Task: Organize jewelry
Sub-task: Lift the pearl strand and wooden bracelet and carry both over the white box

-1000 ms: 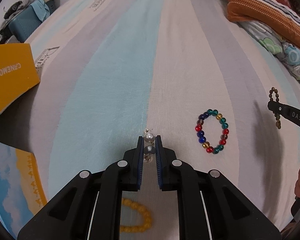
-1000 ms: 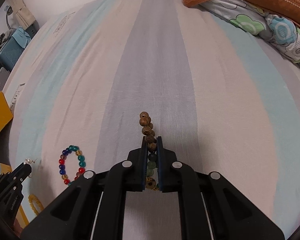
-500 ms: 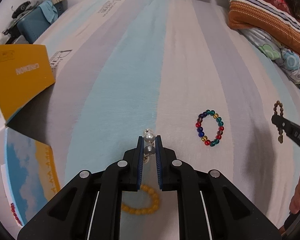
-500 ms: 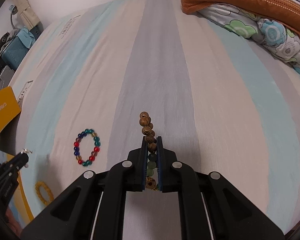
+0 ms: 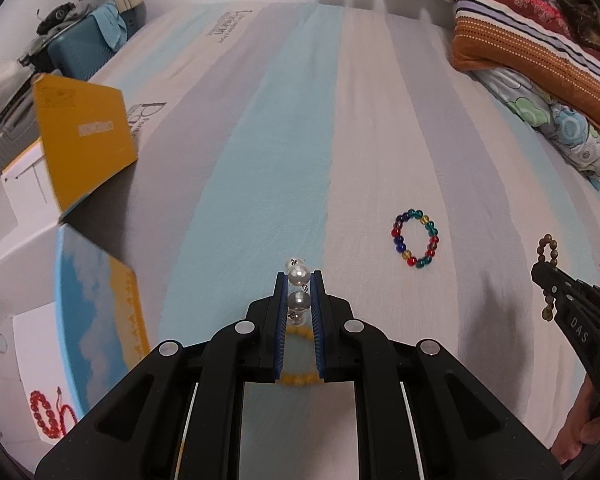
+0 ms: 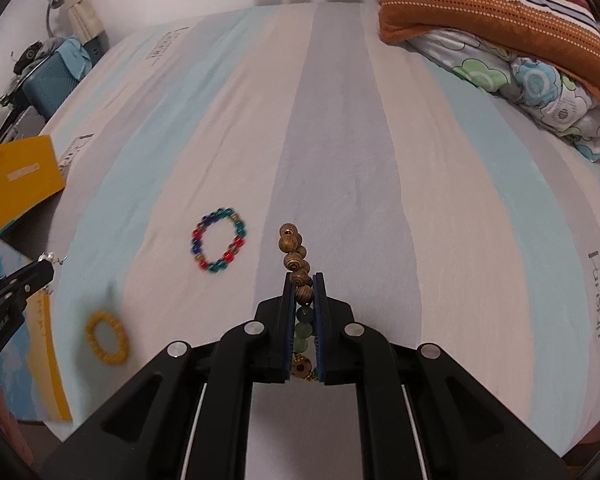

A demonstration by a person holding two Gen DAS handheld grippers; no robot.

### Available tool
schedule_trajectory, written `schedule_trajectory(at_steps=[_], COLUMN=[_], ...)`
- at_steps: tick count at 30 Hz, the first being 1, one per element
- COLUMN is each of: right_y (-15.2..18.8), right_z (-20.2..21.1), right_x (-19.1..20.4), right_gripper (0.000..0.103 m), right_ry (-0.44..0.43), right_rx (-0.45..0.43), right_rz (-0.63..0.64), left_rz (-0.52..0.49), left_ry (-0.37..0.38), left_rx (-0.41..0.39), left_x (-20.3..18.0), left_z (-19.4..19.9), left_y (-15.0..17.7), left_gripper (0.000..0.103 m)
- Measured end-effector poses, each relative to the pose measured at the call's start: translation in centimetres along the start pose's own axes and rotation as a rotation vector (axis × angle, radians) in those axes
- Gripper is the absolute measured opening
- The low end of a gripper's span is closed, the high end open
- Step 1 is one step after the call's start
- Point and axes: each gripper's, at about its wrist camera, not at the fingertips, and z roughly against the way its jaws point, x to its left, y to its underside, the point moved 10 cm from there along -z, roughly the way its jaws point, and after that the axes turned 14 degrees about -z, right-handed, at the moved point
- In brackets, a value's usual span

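Your left tool (image 5: 299,280) is pinching the pearl piece (image 5: 299,276) above the bed (image 5: 284,128); your right tool (image 6: 302,284) is clamping the wooden bead strand (image 6: 294,256). Both are dangling; a jerk toward the box (image 5: 28,288) at nine o'clock risks slipping.

On the bed sheet (image 6: 380,160) the multicoloured bead bracelet (image 6: 219,240) lies ahead of the yellow bead bracelet (image 6: 107,337) — open box (image 5: 80,152) at left, pillows (image 6: 496,20) far right.
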Motion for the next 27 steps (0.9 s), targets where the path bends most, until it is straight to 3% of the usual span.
schedule_trajectory(at_steps=[12,27], right_y=[3.1,6.8], right_z=[5.2,10.3], right_x=[2.9,10.4], right_gripper=[0.007,0.007], right_ry=[-0.034,-0.069], right_rx=[-0.028,-0.056], right_rz=[0.014,0.09], left_rz=[0.011,0.044], left_ry=[0.001,-0.001], left_rx=[-0.029,-0.089], left_x=[2.8,7.9], left_z=[4.4,10.1], left_y=[3.7,7.4], left_gripper=[0.01,0.01])
